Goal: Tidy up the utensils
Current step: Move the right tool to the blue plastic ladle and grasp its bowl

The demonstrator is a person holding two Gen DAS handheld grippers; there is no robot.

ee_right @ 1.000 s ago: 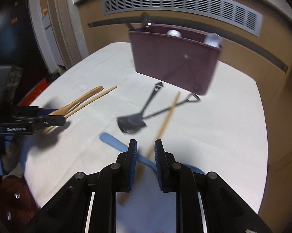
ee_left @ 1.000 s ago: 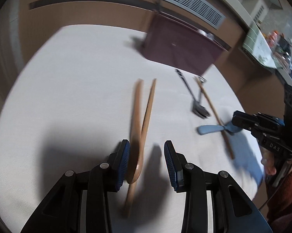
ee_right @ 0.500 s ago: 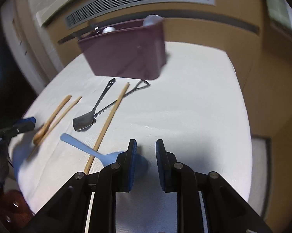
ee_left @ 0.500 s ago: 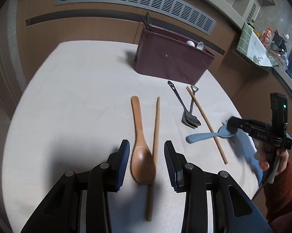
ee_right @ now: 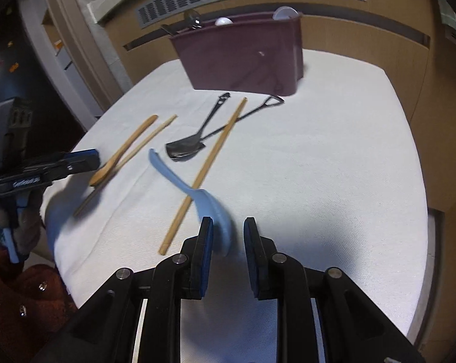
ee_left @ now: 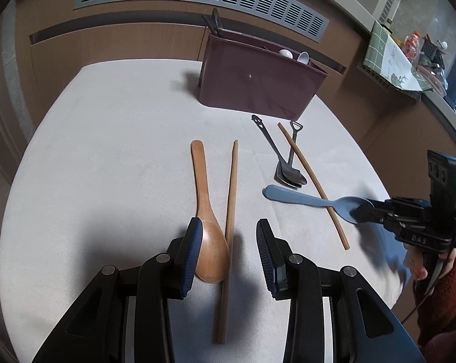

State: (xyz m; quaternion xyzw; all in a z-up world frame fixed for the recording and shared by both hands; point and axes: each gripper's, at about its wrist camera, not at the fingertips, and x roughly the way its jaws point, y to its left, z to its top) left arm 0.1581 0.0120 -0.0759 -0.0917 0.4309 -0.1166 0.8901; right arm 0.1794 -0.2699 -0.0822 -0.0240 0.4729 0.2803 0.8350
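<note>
Bare table (ee_right: 334, 157) lies open to the right of the right claw (ee_right: 228, 236). To its left, a long chopstick (ee_right: 209, 163) blocks the way.

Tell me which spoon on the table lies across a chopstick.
The light blue spoon: its handle crosses over the right-hand chopstick. The wooden spoon only lies beside its chopstick.

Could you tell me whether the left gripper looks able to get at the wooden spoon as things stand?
Probably yes: the left gripper is open with the wooden spoon bowl between its fingers, though a wooden chopstick lies alongside.
</note>
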